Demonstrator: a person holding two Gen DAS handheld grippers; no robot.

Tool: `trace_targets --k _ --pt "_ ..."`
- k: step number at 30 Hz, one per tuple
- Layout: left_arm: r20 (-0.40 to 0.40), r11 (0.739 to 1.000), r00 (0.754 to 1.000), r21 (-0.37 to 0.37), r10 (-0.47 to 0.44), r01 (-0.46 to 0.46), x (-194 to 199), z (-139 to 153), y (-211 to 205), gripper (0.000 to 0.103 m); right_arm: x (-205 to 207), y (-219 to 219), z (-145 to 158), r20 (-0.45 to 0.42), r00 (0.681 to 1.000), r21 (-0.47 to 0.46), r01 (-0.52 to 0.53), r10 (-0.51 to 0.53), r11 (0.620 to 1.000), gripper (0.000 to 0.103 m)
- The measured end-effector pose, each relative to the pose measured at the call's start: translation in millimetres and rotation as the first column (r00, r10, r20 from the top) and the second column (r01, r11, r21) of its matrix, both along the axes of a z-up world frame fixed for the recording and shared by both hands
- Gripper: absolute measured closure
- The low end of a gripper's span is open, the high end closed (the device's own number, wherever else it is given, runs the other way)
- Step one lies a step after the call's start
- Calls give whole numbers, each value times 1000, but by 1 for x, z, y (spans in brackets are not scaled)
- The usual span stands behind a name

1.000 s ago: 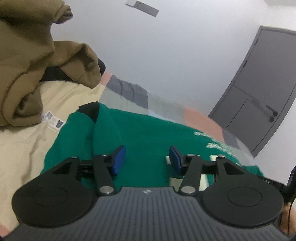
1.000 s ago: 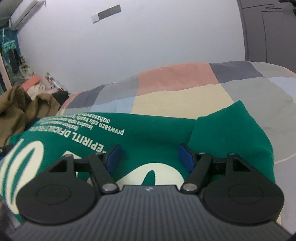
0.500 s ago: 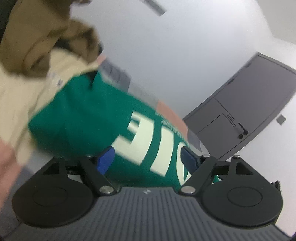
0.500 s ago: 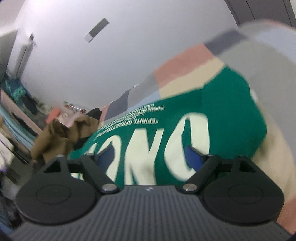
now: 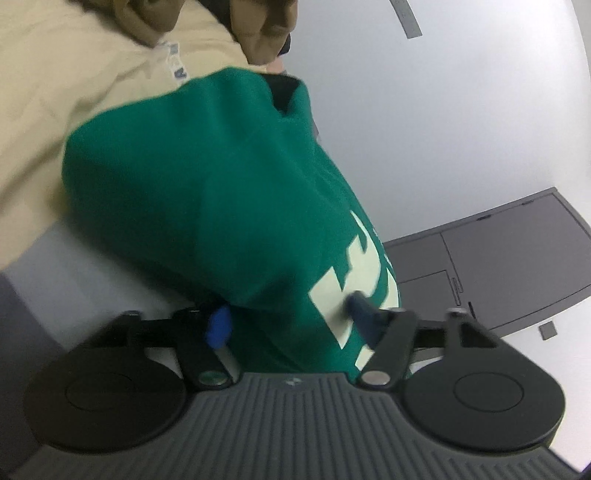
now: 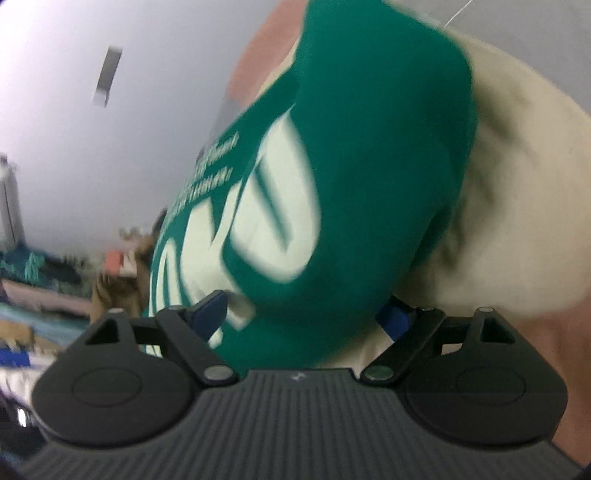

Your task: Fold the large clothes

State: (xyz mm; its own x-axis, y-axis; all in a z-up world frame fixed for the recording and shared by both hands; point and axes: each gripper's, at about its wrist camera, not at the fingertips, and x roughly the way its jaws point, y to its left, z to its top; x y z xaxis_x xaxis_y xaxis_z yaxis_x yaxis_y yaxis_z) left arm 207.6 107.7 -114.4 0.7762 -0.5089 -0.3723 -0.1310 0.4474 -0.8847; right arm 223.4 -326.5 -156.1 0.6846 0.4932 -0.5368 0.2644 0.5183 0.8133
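Note:
A folded green sweatshirt (image 5: pixel 229 206) with large cream letters lies on the patchwork bedspread (image 5: pixel 74 110). It also fills the right wrist view (image 6: pixel 362 177). My left gripper (image 5: pixel 288 325) is open, with its jaws wide apart on either side of the sweatshirt's near left edge. My right gripper (image 6: pixel 306 314) is open too, with its jaws astride the near right edge. Both views are tilted and blurred. Whether the pads touch the cloth I cannot tell.
A brown garment (image 5: pixel 266 26) lies heaped behind the sweatshirt at the left. A grey door (image 5: pixel 509 258) stands in the white wall. Cluttered shelves and clothes (image 6: pixel 55 266) show at the far left of the right wrist view.
Both grippers have opened wider and rolled sideways, each closing in on an end of the green sweatshirt's near edge. The sweatshirt now sits between each pair of jaws.

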Motion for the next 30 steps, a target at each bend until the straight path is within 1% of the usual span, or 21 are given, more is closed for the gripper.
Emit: trace_targets --k 1,2,4,5,6,7,8,10,12,13,15,18,19,20,23,24,26,27,28,29,30 --pt "10 1000 1000 11 -1 0 0 4 0 51 4 -4 1 18 1000 4 18 -18 1000 30" --pt "27 1000 1000 22 -3 3 0 9 1 56 7 -7 5 39 999 -2 20 -20 1000 35" --pt "66 1000 998 22 -8 6 -2 20 3 69 13 -6 18 94 996 -43 -8 12 999 56" --pt "92 1000 996 15 -10 9 -1 26 5 71 15 -4 26 134 990 -71 -25 35 997 61" --pt "120 1000 993 6 -10 10 2 32 7 76 16 -3 33 169 984 -91 -35 50 995 69" --pt "151 1000 988 -7 -7 8 5 37 10 79 16 -2 39 208 976 -105 -37 58 994 74" --pt "182 1000 983 -17 -5 8 11 43 11 81 19 -2 43 241 969 -103 -33 58 994 76" --pt "236 1000 972 -8 -1 3 23 52 12 82 23 -7 48 300 953 -78 -23 46 997 78" --pt "250 1000 968 28 -19 13 34 55 12 82 31 -12 47 335 941 -74 -12 36 997 78" --pt "246 999 969 46 -27 16 42 55 12 82 35 -12 46 334 942 -84 -8 36 996 78" --pt "234 996 972 85 -24 4 48 48 11 82 41 -10 39 303 952 -96 -7 36 995 78" --pt "178 993 984 116 -15 -6 60 34 12 82 43 -4 23 235 971 -103 -17 41 995 78" --pt "155 991 988 132 -17 -4 62 29 12 82 42 0 19 215 976 -112 -22 45 994 78" --pt "136 991 991 134 -14 -4 61 24 12 82 40 4 16 198 979 -119 -26 49 993 78" --pt "113 995 994 102 -2 -9 55 18 12 80 33 5 9 153 988 -89 -14 27 996 73" --pt "101 995 995 96 -2 -8 53 18 11 77 28 5 9 145 989 -77 -4 15 997 73" --pt "77 995 997 103 -19 11 48 20 10 65 18 3 10 125 992 -57 15 -7 998 66" --pt "69 994 997 106 -29 22 43 21 9 51 14 2 11 110 994 -50 21 -15 999 53" --pt "59 995 998 90 -38 32 36 20 7 37 10 2 9 92 995 -34 28 -25 999 33" --pt "45 997 998 64 -45 42 33 19 6 29 5 1 6 73 997 -2 39 -38 999 23" --pt "25 998 998 37 -53 52 32 16 5 17 1 0 2 65 996 38 51 -53 998 14"
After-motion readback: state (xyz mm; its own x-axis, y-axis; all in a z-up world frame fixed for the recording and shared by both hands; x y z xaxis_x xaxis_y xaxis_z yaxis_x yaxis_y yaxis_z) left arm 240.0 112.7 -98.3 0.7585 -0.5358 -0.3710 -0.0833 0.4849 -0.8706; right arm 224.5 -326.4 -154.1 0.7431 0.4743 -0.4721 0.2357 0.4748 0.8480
